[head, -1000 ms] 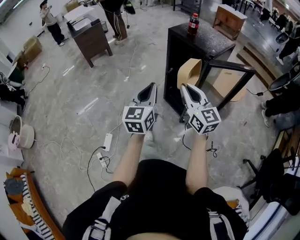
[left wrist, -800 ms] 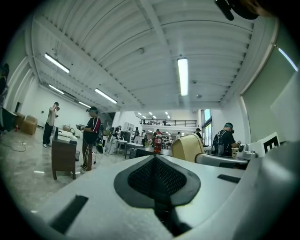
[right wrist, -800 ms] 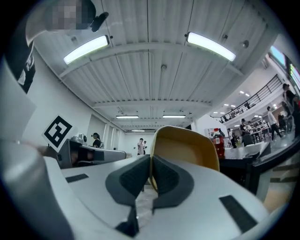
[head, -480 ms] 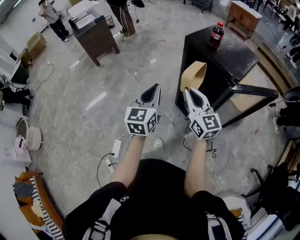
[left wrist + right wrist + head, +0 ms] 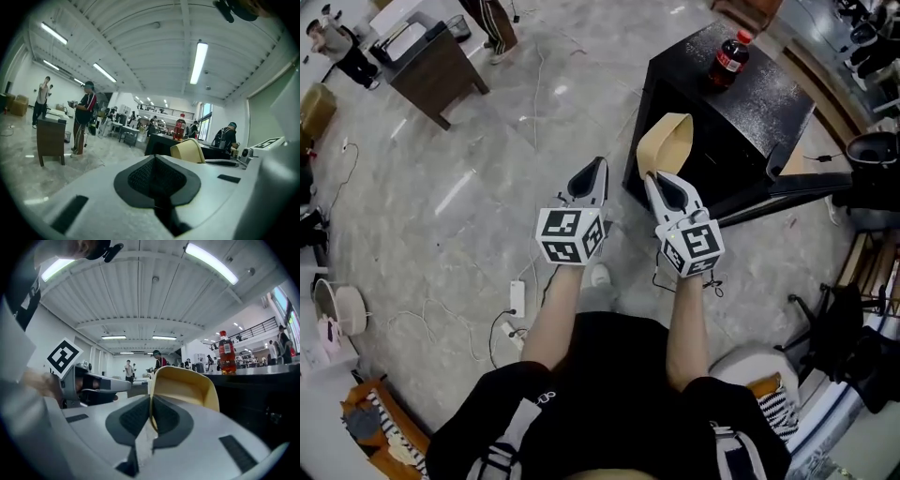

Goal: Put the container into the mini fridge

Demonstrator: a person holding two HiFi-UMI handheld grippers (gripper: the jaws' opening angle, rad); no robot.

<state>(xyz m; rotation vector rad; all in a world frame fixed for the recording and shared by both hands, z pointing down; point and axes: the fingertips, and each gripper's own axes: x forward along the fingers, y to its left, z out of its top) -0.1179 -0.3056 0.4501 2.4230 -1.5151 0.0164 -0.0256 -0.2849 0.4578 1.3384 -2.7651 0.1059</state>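
My right gripper (image 5: 654, 178) is shut on the rim of a tan, cup-like container (image 5: 664, 142), which sticks out ahead of it; the right gripper view shows the same container (image 5: 185, 385) pinched at its edge between the jaws of the right gripper (image 5: 151, 414). The black mini fridge (image 5: 741, 103) stands just beyond, its door (image 5: 797, 186) swung open to the right. The container hangs over the fridge's front left corner. My left gripper (image 5: 592, 171) is shut and holds nothing; in the left gripper view the left gripper (image 5: 155, 174) points across the room.
A cola bottle (image 5: 725, 61) stands on top of the fridge. A brown cabinet (image 5: 431, 66) sits at the far left. Cables and a power strip (image 5: 517, 298) lie on the marble floor near my feet. A black chair (image 5: 853, 356) is at the right. People stand in the background.
Both grippers and the container have come closer to the fridge, which now sits nearer and more centred in the head view. The container stays pinched in the right gripper.
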